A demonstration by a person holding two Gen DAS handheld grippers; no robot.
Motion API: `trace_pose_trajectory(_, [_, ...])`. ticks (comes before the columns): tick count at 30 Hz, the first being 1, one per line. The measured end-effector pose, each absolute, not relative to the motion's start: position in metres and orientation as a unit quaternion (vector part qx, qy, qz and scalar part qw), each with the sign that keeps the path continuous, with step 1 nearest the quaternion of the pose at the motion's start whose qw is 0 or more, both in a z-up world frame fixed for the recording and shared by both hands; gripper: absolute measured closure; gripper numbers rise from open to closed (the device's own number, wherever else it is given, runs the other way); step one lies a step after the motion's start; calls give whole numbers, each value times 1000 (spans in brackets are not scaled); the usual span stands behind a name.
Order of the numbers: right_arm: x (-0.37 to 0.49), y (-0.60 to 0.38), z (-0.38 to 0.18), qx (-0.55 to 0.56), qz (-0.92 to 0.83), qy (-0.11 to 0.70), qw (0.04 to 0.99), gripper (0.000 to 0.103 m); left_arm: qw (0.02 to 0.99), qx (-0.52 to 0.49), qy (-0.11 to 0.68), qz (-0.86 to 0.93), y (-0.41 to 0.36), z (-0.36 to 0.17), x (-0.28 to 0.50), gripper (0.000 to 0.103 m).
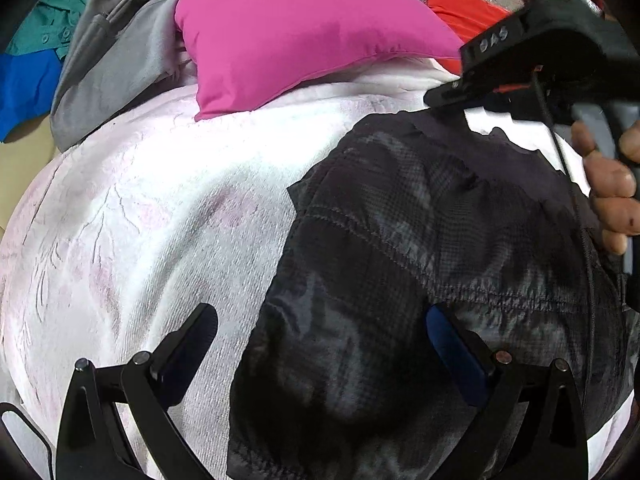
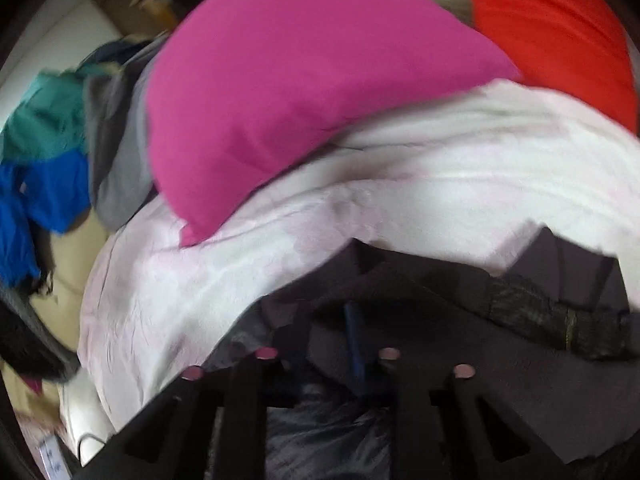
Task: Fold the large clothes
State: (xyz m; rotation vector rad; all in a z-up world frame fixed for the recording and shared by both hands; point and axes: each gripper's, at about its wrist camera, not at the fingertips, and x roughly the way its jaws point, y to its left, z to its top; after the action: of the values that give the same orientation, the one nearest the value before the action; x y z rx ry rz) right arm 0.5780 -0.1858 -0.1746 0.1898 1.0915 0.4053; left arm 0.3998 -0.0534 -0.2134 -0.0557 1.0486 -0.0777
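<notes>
Spreading wide at the bottom of the left wrist view, the left gripper (image 1: 320, 356) holds nothing; one finger sits over the white blanket (image 1: 160, 208), the other, w/ a blue pad, over the dark garment (image 1: 420, 260), which fills the lower right of that frame and lies flat on the blanket; contact w/ the cloth can't be confirmed. At upper right of the same view the right gripper (image 1: 444, 98) shows jaws drawn narrow and its tip at the garment's far edge; a hand (image 1: 612, 184) grips its handle at the right edge. In the right wrist view, blurred, the right gripper (image 2: 332, 344) sits bottom centre, fingers close together w/ dark fabric bunched between them, so it appears to pinch the dark garment (image 2: 500, 300), which spans the lower right of the frame; the blur leaves some doubt. Counts: 2 grippers; 1 dark garment; 1 white blanket (image 2: 400, 208); 1 pink pillow (image 1: 304, 28) at top centre, seen again in the right wrist view (image 2: 300, 92); 1 red cushion (image 2: 552, 32) at upper right; 1 grey garment (image 1: 108, 72), 1 teal item (image 1: 48, 20) and 1 blue item (image 1: 28, 84) at upper left.
</notes>
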Motion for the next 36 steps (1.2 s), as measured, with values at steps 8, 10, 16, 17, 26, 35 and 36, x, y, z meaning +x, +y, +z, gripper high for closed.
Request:
trace_pose_trajectory(8, [584, -183, -175, 109, 162, 503, 842, 98, 867, -21, 496, -33, -50, -212, 400, 0])
trace_pose_trajectory(10, [584, -201, -184, 150, 154, 511, 832, 97, 871, -18, 490, -27, -49, -209, 400, 0])
trace_pose_trajectory(16, [568, -265, -168, 252, 123, 463, 840, 16, 871, -35, 491, -14, -42, -208, 405, 0])
trace_pose_trajectory(17, [566, -268, -165, 248, 126, 457, 845, 16, 870, -40, 491, -11, -41, -209, 406, 0])
trace_pose_trajectory(26, [585, -201, -197, 130, 143, 542, 818, 18, 870, -32, 493, -8, -48, -211, 403, 0])
trace_pose_trajectory(35, [593, -212, -211, 142, 71, 518, 841, 77, 868, -31, 496, -14, -46, -212, 404, 0])
trace_pose_trajectory(36, [590, -217, -208, 161, 73, 511, 841, 77, 867, -32, 496, -15, -46, -212, 405, 0])
